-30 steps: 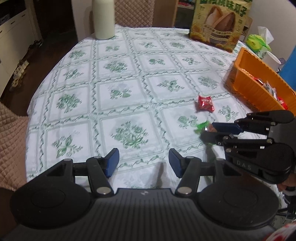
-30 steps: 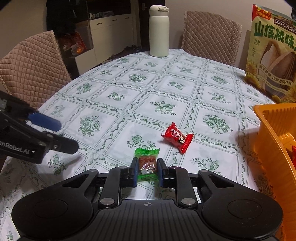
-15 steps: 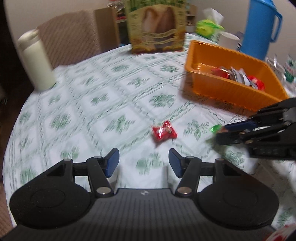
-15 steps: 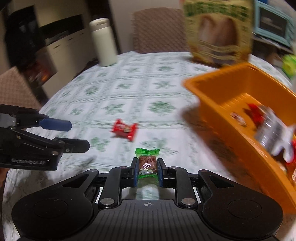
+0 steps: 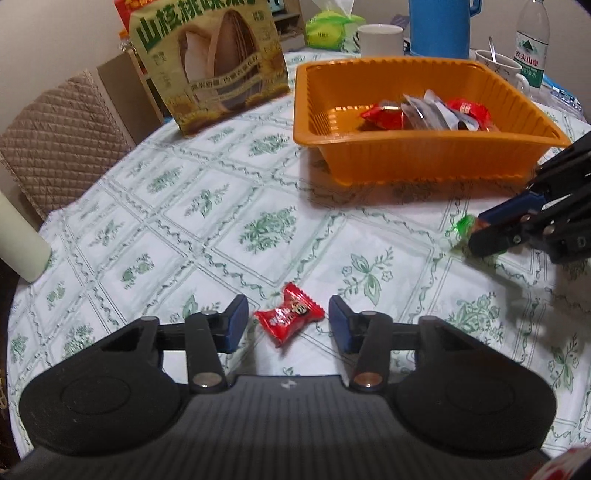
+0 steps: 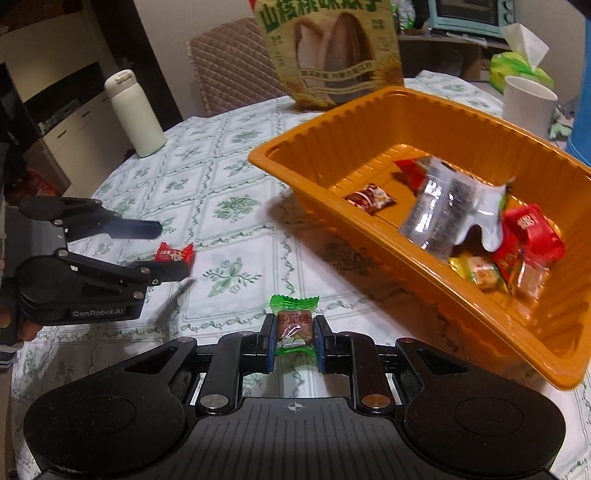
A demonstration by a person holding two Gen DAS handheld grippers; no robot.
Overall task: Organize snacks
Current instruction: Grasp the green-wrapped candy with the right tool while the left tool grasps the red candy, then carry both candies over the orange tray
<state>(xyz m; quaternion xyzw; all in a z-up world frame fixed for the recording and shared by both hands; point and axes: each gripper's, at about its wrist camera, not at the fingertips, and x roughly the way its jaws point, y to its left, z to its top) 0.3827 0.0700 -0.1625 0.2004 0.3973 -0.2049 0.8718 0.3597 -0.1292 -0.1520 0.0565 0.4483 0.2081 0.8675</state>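
Observation:
My right gripper [image 6: 294, 338] is shut on a green-wrapped candy [image 6: 294, 325] and holds it above the table, just left of the orange tray [image 6: 280, 162]. The tray holds several wrapped snacks. It also shows in the left wrist view [image 5: 417, 166]. My left gripper [image 5: 284, 323] is open, its jaws on either side of a red-wrapped candy [image 5: 289, 319] lying on the tablecloth. The red candy [image 6: 174, 254] shows between the left gripper's fingers [image 6: 166, 273] in the right wrist view. The right gripper [image 5: 480, 236] shows at the right edge of the left wrist view with the green candy [image 5: 461, 225].
A large sunflower-seed bag [image 5: 210, 62] stands behind the tray. A white bottle [image 6: 135, 114] stands at the table's far left. A white mug [image 6: 530, 107], tissue pack [image 5: 328, 31], blue jug [image 5: 439, 27] and water bottle [image 5: 530, 44] stand beyond the tray. Chairs surround the table.
My right gripper lifted the green candy and swung right toward the orange tray. My left gripper moved up to the red candy, which now lies between its open jaws.

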